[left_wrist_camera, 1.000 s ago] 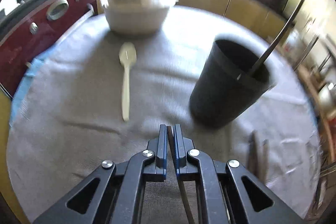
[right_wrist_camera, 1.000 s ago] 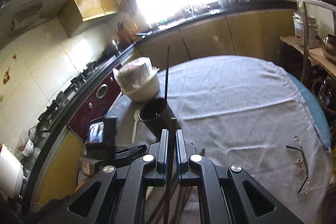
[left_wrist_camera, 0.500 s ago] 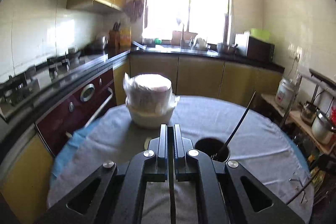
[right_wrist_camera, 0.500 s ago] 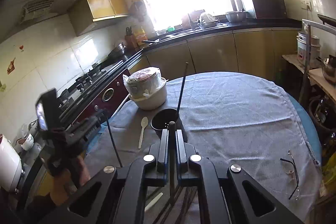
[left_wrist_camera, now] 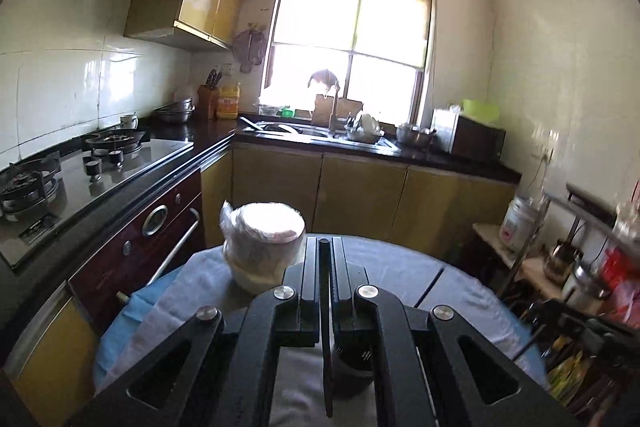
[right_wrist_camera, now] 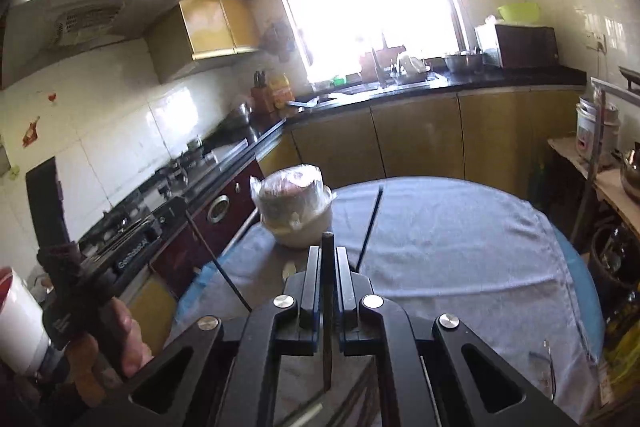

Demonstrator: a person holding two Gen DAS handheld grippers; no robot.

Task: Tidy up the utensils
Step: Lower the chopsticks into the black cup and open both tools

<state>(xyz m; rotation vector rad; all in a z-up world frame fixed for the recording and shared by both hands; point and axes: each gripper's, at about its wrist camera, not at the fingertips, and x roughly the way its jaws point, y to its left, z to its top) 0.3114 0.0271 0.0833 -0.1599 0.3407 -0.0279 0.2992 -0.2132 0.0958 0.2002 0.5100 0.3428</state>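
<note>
Chopsticks: left hand-held gripper (left_wrist_camera: 327, 251) and right hand-held gripper (right_wrist_camera: 328, 255) each clamp one thin dark chopstick (right_wrist_camera: 327, 307). Both have risen off the grey-clothed round tabletop (right_wrist_camera: 460, 239); dark cup (left_wrist_camera: 354, 375) sits below, so drop-in comes next.

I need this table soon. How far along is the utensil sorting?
Done: one chopstick leans up from behind the right claw, seemingly standing in the cup. In hand: the left claw and the right claw are each shut on a dark stick. Left: both sticks still need dropping in, then probably the spoon lying by the bowl.
</note>
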